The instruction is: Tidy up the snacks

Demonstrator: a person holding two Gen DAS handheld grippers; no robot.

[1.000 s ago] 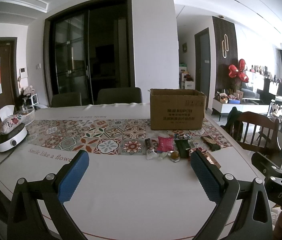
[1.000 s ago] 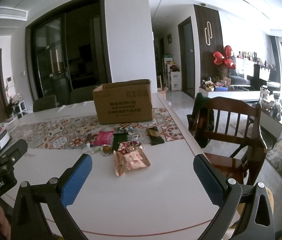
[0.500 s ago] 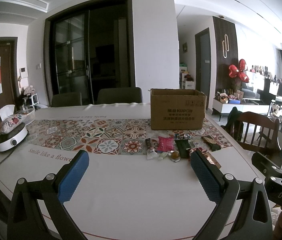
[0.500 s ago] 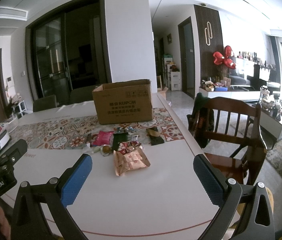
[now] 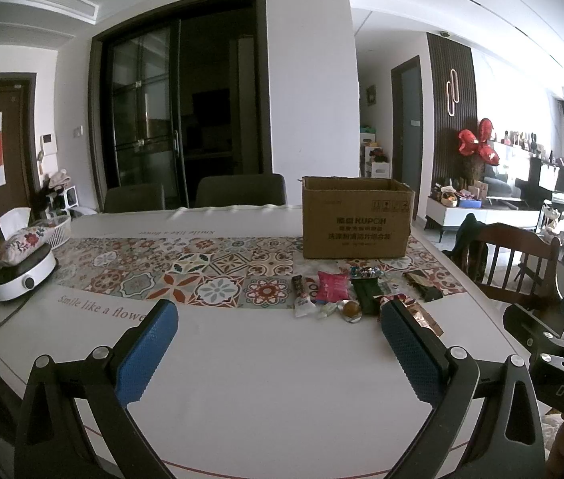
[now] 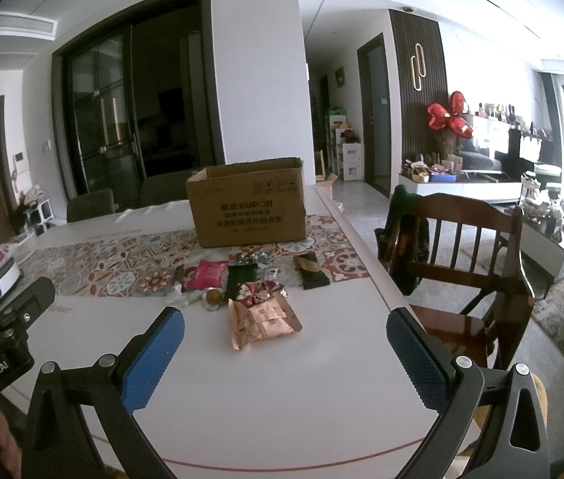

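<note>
A pile of snack packets lies on the white table in front of an open cardboard box (image 5: 356,217) (image 6: 248,209). It includes a pink packet (image 5: 332,285) (image 6: 210,273), a dark green packet (image 5: 366,295) (image 6: 240,279), a small round brown snack (image 5: 350,310) (image 6: 213,296) and a large rose-gold bag (image 6: 262,319) nearest me. My left gripper (image 5: 278,339) is open and empty, short of the pile and left of it. My right gripper (image 6: 284,343) is open and empty, just short of the rose-gold bag.
A patterned runner (image 5: 186,271) crosses the table. A white round cooker (image 5: 22,275) with a floral pouch stands at the far left. A wooden chair (image 6: 461,251) stands at the table's right edge. Dark chairs (image 5: 238,189) stand behind the table.
</note>
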